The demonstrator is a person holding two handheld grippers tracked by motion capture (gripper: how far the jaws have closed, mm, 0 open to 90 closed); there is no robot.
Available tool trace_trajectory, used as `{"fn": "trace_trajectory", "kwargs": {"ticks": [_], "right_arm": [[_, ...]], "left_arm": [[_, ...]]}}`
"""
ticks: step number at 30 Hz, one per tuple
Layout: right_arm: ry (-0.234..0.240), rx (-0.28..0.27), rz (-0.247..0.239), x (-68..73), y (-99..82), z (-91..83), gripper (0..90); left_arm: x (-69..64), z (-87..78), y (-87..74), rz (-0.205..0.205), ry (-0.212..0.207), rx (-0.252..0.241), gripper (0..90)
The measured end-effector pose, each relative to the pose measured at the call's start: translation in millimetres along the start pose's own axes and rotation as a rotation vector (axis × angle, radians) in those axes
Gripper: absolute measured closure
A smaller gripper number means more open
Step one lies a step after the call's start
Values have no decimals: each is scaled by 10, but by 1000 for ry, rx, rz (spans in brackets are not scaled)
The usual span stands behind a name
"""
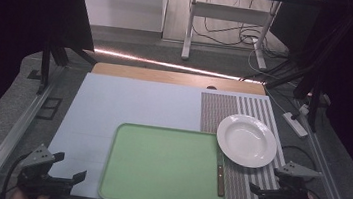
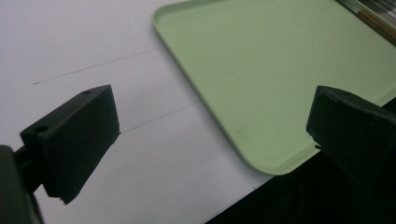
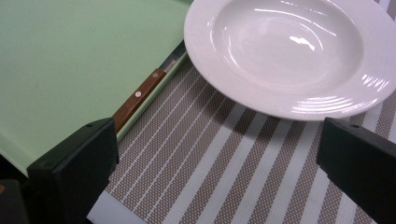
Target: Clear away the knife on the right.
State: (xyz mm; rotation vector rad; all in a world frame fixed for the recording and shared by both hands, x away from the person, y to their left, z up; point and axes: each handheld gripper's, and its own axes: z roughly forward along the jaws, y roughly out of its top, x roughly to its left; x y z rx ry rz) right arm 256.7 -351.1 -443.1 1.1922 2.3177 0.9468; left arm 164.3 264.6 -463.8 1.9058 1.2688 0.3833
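Observation:
A pale green tray (image 1: 162, 166) (image 2: 261, 65) (image 3: 70, 60) lies empty at the table's front middle. A white deep plate (image 1: 247, 140) (image 3: 289, 51) rests on a striped placemat (image 1: 242, 185) (image 3: 219, 168) to its right. A knife with a wooden handle (image 1: 220, 177) (image 3: 140, 95) lies along the tray's right edge. My left gripper (image 1: 69, 167) (image 2: 212, 140) hovers open at the front left, beside the tray's near left corner. My right gripper (image 1: 265, 192) (image 3: 217, 154) is open over the placemat's front, just short of the plate. Nothing sits between either pair of jaws.
A light blue-white board (image 1: 129, 101) covers the table, with a wooden edge (image 1: 177, 77) at the back. Metal rails (image 1: 12, 133) run along both sides. Beyond the table stand a white desk leg (image 1: 189, 25), cables and a power strip (image 1: 294, 122).

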Motion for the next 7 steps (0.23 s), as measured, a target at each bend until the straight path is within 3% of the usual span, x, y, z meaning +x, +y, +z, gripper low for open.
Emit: {"fn": "trace_trajectory", "kwargs": {"ticks": [7], "right_arm": [[-16,18,-14,15,-28,-26,2]], "left_arm": [[-1,6,7,-1,-1,-2,24]]}}
